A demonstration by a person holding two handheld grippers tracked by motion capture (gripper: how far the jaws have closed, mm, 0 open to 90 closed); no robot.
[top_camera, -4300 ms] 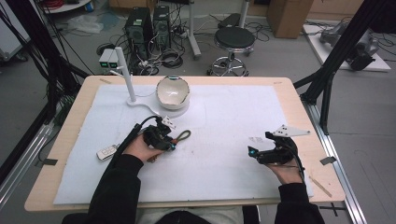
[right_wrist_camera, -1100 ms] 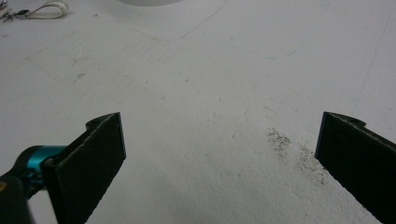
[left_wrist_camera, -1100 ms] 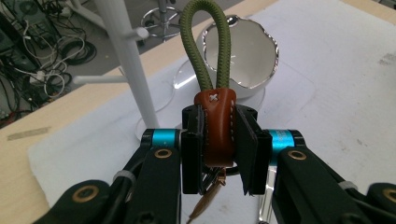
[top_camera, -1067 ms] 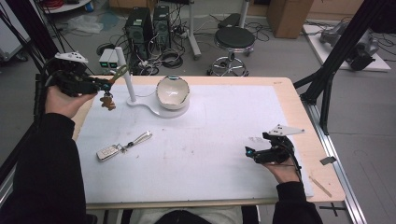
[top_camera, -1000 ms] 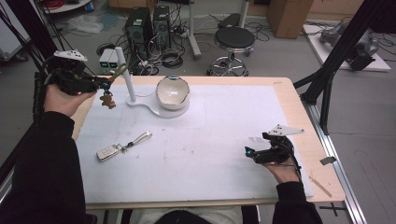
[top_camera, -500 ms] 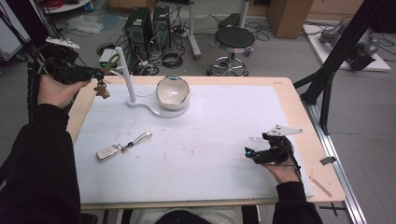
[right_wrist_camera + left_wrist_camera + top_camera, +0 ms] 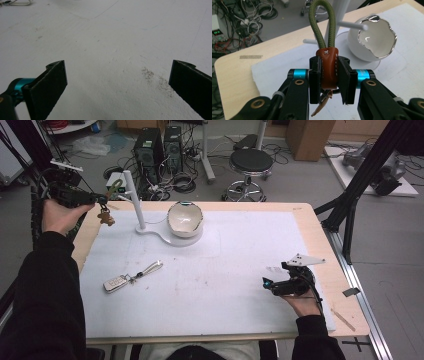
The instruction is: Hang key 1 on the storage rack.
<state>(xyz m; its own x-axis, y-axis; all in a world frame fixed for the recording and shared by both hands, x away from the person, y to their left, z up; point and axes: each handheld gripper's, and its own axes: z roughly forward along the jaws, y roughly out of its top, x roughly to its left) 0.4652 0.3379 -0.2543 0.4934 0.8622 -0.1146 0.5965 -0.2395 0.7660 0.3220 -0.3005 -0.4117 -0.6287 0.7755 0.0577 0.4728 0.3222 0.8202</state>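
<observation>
While I watch the high view, my left gripper point(image 7: 97, 200) sits upper left, a brown charm dangling; one car key point(image 7: 116, 282), one white stand point(image 7: 135, 200) and one bowl point(image 7: 184, 219) rest on the mat. In the left gripper view the jaws pinch a leather tab point(image 7: 327, 67) (one green cord loop point(image 7: 322, 25) above). In the right gripper view, my right gripper point(image 7: 117, 85) stands spread wide over bare mat.

Black stool point(image 7: 251, 161) on grey floor point(image 7: 395, 250)
</observation>
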